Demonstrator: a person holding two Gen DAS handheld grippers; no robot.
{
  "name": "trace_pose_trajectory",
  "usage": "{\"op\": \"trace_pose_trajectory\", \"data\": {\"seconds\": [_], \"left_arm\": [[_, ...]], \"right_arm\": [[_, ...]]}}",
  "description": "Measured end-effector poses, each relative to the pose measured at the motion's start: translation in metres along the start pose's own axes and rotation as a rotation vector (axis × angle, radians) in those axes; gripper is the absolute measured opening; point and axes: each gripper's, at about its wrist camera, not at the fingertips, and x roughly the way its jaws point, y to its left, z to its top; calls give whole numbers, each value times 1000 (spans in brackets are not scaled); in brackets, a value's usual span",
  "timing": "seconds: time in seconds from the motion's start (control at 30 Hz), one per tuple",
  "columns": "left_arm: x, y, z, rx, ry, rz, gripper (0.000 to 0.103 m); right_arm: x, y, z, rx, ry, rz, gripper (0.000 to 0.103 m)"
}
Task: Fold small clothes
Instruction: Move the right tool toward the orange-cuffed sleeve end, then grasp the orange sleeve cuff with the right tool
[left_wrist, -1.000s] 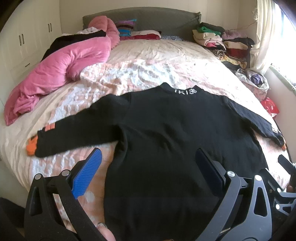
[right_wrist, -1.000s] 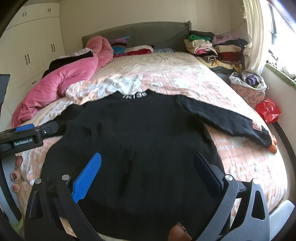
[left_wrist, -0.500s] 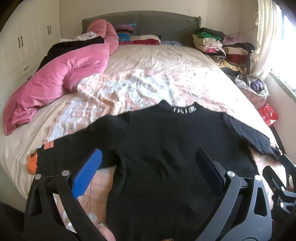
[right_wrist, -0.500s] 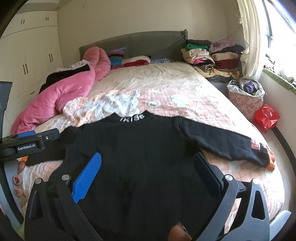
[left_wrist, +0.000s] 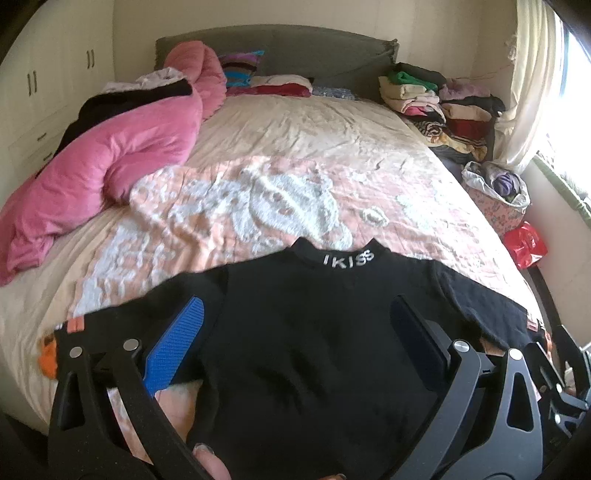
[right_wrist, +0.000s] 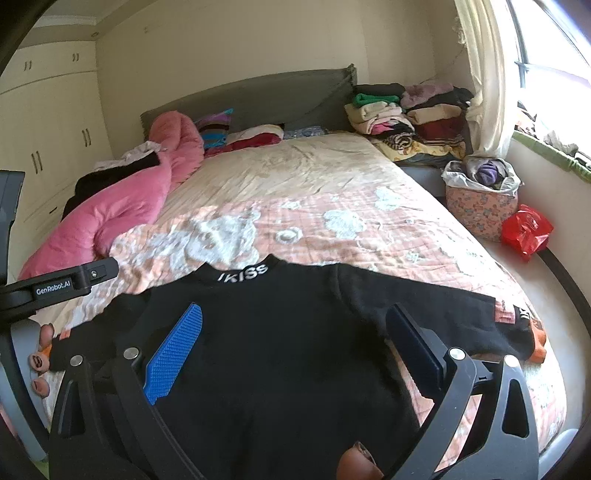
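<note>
Black sweater (left_wrist: 314, 332) flat on bed (left_wrist: 295, 147) (sleeves spread), claws wide.

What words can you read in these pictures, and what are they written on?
"IKISS": white letters on the collar of the black sweater.
"GenRobot.AI": white letters on the left gripper's black body, seen from the right wrist camera.
Print on the sweater's sleeve cuff patch: too small and blurred to read.
</note>
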Motion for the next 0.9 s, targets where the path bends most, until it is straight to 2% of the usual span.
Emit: {"op": "trace_pose_trajectory", "data": {"seconds": [0.4,0.53,0.7,0.9], "left_arm": [[31,-51,26,59,10,-18,95],[56,-63,17,50,35,-23,95],[80,-65,6,83,38,15,95],[96,-67,-6,118,40,-40,95]], "right_arm": [[18,-47,23,107,-32,-75,99],[25,-75,31,164,-32,-125,99],[31,-114,31,248,-30,-196,99],[39,-161,17,358,-10,-296,99]]}}
